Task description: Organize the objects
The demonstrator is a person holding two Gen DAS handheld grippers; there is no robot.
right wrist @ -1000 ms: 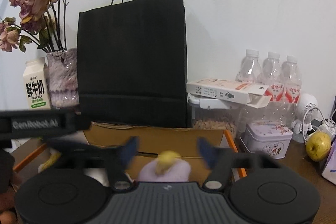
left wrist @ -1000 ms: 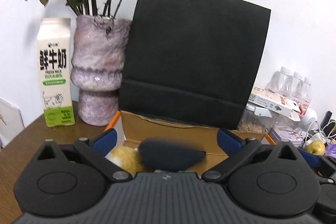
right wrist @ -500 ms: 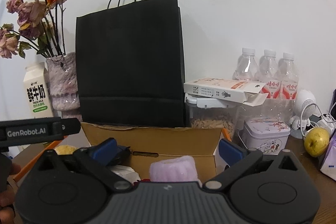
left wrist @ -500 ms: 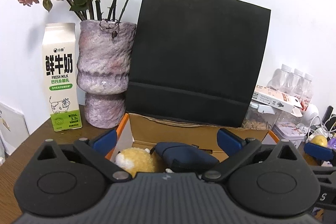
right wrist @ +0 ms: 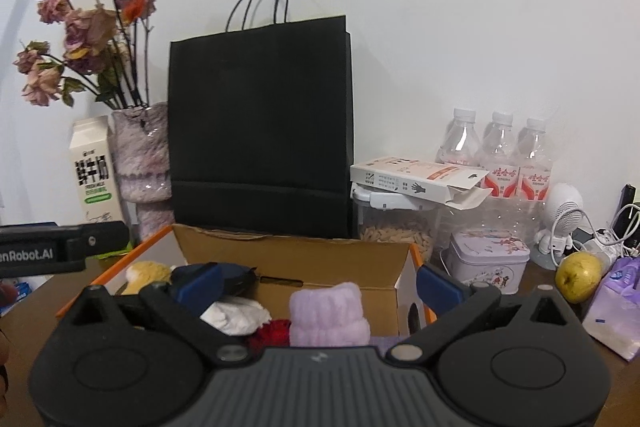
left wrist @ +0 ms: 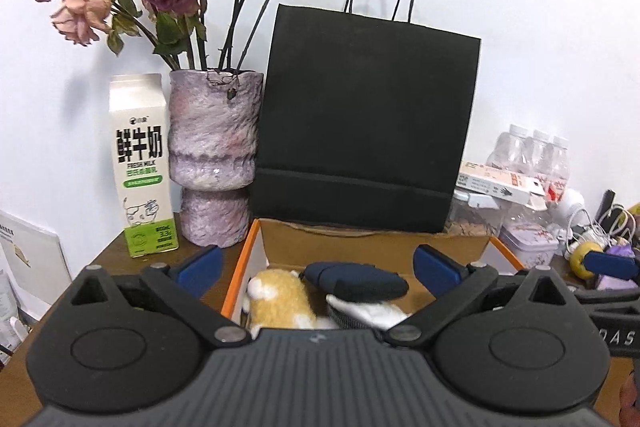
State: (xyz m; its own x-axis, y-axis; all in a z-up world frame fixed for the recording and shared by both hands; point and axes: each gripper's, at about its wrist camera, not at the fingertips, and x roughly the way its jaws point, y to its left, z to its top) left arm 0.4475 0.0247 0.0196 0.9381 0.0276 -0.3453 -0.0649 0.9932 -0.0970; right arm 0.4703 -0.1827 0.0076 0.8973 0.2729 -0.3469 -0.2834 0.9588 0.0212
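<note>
In the box point(right wrist: 296, 263): one yellow plush point(left wrist: 280, 301), one navy pouch point(left wrist: 356, 279), one white sock point(right wrist: 236, 313), one lilac towel point(right wrist: 326, 315), one red bit point(right wrist: 274, 333). Behind the box: one bag point(right wrist: 260, 127); right of it, three bottles point(right wrist: 496, 147). Left gripper point(left wrist: 318, 265) and right gripper point(right wrist: 318, 281) both spread wide, holding nothing.

Plain white wall point(right wrist: 460, 7) behind a cluttered brown wooden table point(left wrist: 116, 259)

An open cardboard box point(right wrist: 296, 259) with orange outer edges sat on the brown table, just in front of the black bag. Inside it lay soft things packed close: a tan-and-white plush toy point(left wrist: 276, 297) at the left, a dark navy pouch point(left wrist: 356, 277) beside it resting on something white point(right wrist: 236, 313), a lilac fluffy bundle point(right wrist: 326, 315) toward the right, and a scrap of red point(right wrist: 274, 331) low between them.
</note>
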